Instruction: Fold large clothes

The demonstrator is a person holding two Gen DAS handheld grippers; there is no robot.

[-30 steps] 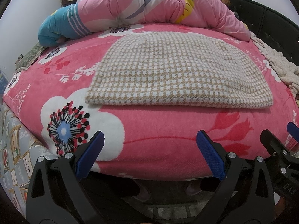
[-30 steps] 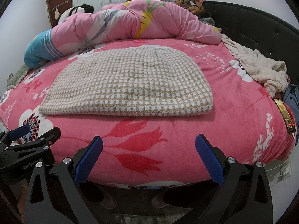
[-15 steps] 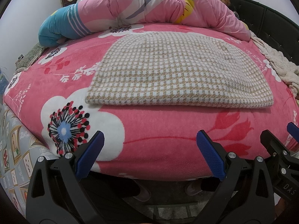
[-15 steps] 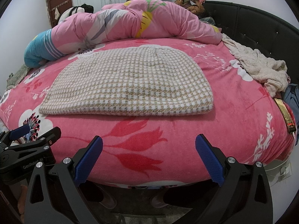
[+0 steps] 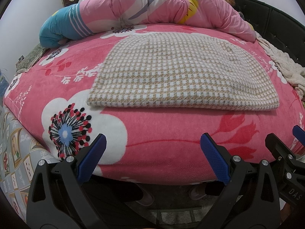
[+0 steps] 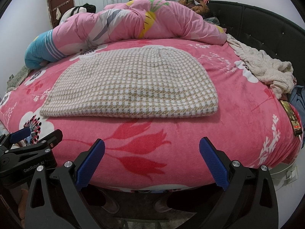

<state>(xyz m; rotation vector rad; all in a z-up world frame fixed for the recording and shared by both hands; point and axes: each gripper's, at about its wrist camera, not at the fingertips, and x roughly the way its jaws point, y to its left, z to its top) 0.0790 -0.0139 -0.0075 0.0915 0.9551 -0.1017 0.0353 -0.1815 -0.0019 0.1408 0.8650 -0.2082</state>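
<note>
A beige and white houndstooth garment (image 5: 177, 72) lies folded flat in the middle of the pink floral bed; it also shows in the right wrist view (image 6: 131, 87). My left gripper (image 5: 152, 156) is open and empty, held off the bed's near edge, below the garment's left half. My right gripper (image 6: 151, 158) is open and empty, also off the near edge, below the garment's right half. Neither touches the cloth. The right gripper's fingers show at the left wrist view's right edge (image 5: 280, 152); the left gripper's fingers show at the right wrist view's left edge (image 6: 34, 143).
A pink rolled quilt (image 6: 144, 22) with a blue end lies across the back of the bed. A cream fleece blanket (image 6: 266, 70) and a phone (image 6: 290, 116) lie at the right edge. A dark padded headboard (image 6: 266, 24) curves behind.
</note>
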